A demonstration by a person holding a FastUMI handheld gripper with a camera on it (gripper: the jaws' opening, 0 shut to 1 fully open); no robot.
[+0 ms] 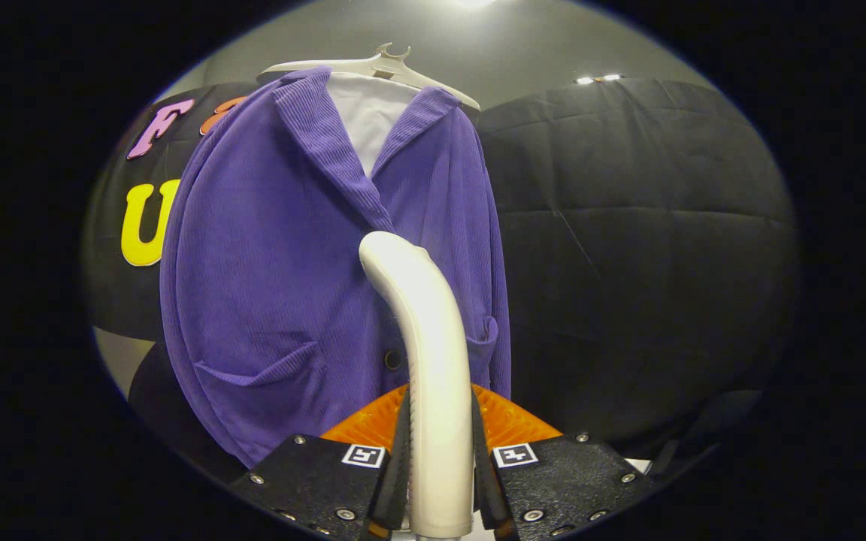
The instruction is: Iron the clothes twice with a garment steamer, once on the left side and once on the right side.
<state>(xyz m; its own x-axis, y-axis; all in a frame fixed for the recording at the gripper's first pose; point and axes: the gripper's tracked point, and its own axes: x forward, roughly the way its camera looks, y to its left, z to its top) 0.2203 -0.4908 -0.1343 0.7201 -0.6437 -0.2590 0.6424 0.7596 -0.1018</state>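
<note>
A purple corduroy jacket (275, 270) hangs on a pale hanger (380, 66) over a white shirt (367, 116), just ahead of the fingers. My gripper (439, 481) is shut on the white handle of the garment steamer (429, 353), both fingers pressed against its sides. The steamer rises from between the fingers and curves forward; its head sits near the jacket's front opening, below the lapels and right of the jacket's middle. Whether the head touches the cloth I cannot tell. Two patch pockets and a dark button (393, 359) show low on the jacket.
Black booth cloth (628, 248) hangs to the right of and behind the jacket. An orange ribbed part (512, 421) lies just beyond the fingers under the steamer. A grey wall (493, 45) with ceiling lights rises above the cloth.
</note>
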